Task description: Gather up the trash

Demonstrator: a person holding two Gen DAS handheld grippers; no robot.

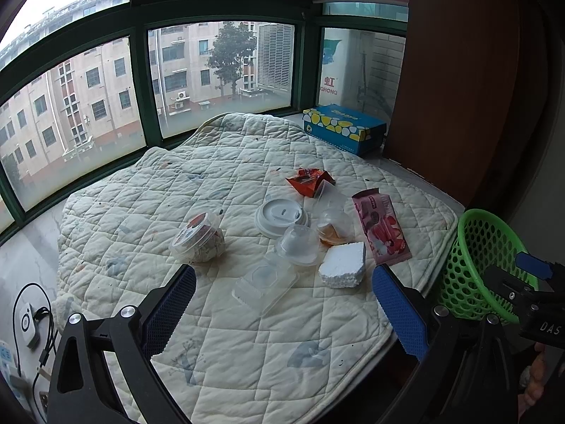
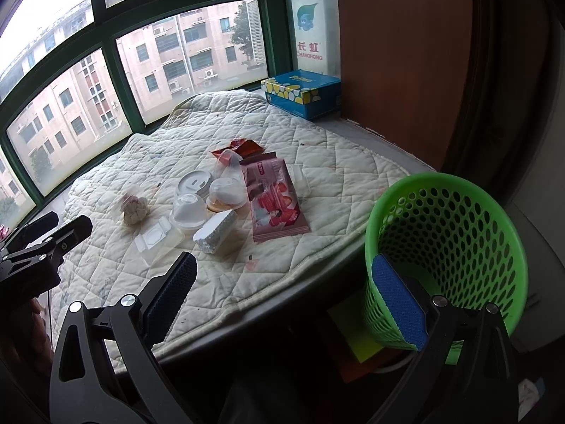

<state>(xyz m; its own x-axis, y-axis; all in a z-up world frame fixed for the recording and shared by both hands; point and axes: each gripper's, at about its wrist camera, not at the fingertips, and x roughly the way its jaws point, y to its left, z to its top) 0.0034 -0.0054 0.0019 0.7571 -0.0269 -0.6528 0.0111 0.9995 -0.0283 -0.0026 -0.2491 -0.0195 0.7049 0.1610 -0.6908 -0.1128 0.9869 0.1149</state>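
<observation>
Two claws: left claw (image 1: 284,312) and right claw (image 2: 284,307) both hung spread wide with nothing between their blue pads.
Left claw: it hovered over the near part of the quilt (image 1: 219,346), short of the trash.
Right claw: it hung past the quilt's near edge, its right finger in front of the green basket (image 2: 455,240).
Surface: a quilted cream pad covered a windowsill worktop (image 1: 28,247) beside large windows.
Trash: it lay clustered mid-quilt, none of it in the basket as far as could be seen.
Wrappers: a pink wrapper (image 1: 383,231) lay flat at the cluster's right; a red wrapper (image 1: 310,180) sat crumpled at the far side.
Foam: a white foam chunk (image 1: 342,265) lay nearest the left claw, just beside the pink wrapper.
Plastics: a white cup lid (image 1: 280,217), a clear dome cup (image 1: 300,245), a flat clear tray (image 1: 265,281) and a clear cup with orange residue (image 1: 332,229) sat close together.
Tub: a clear tub (image 1: 199,236) with crumpled paper lay tipped on its side, apart to the left.
Basket: it stood off the quilt's right edge, upright.
Box: a blue tissue box (image 1: 344,127) rested at the far right corner.
</observation>
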